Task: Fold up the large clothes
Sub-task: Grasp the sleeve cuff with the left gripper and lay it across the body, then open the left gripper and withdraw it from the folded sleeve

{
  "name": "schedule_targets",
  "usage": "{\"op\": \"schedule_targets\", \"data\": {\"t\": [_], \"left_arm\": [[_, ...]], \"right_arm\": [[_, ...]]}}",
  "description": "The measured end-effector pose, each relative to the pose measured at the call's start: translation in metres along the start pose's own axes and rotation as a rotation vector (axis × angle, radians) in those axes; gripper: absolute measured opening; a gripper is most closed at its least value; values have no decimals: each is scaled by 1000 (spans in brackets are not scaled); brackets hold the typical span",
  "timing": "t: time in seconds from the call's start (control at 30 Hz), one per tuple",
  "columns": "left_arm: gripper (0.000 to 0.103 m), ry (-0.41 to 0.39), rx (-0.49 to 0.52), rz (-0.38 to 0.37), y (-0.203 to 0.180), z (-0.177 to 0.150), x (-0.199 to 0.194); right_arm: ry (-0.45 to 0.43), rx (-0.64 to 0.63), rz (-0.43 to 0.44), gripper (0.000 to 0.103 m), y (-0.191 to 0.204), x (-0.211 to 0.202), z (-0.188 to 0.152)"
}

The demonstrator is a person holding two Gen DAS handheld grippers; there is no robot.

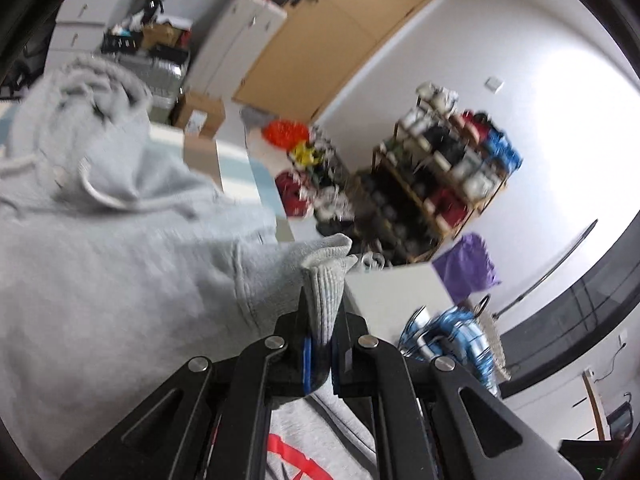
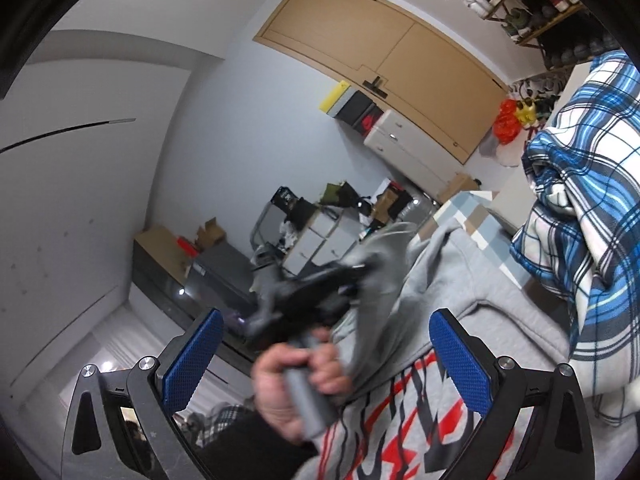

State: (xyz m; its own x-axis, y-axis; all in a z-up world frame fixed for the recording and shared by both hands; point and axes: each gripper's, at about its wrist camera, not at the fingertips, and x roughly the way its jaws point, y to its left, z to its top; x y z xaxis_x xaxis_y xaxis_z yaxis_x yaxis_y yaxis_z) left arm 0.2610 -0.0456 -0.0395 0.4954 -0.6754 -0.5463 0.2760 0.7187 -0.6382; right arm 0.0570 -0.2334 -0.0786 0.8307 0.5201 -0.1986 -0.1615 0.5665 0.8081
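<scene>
Here the left hand (image 2: 296, 384) grips a grey handle, its gripper (image 1: 324, 340) angled downward over the hoodie (image 1: 120, 280). The left jaws are clamped on a ribbed grey cuff (image 1: 326, 280), which sticks up between the fingers. The right gripper (image 2: 324, 364) points nearly level toward the left hand, its blue pads (image 2: 460, 360) spread wide with nothing pressed between them.

The grey hoodie lies spread under both grippers, hood and drawstring away from the left camera, red and black print showing near the right gripper. A blue plaid cloth (image 2: 592, 200) is heaped beside it. Behind are a tan double door (image 2: 384, 52), white drawers (image 2: 400, 140), a shoe rack (image 1: 444, 176) and white walls.
</scene>
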Motion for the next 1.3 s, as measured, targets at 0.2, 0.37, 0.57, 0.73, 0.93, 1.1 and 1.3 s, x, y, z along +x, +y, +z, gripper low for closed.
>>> {"op": "schedule_targets", "data": {"t": [0.2,0.37,0.57,0.73,0.93,1.1,1.3], "left_arm": [[2,136,-25,68,-2,-8,6],[47,185,50,64,-8,-19,-40],[81,27,167,166,1,-22,-143],[82,4,152,413,50,-20,-186],[82,88,-78,543,140,-33,-193],[85,133,-137,520,161,-42,-182],[85,91,-190,464,145,-39,-203]], "right_arm": [[41,-62,15,103,14,8,-8],[51,-91,-2,103,19,12,-10],[65,-80,-24,103,14,13,-15],[108,-129,-42,103,22,22,-25],[156,-185,-72,103,26,35,-37],[199,-262,-120,103,31,45,-48],[250,-334,-170,103,31,56,-59]]}}
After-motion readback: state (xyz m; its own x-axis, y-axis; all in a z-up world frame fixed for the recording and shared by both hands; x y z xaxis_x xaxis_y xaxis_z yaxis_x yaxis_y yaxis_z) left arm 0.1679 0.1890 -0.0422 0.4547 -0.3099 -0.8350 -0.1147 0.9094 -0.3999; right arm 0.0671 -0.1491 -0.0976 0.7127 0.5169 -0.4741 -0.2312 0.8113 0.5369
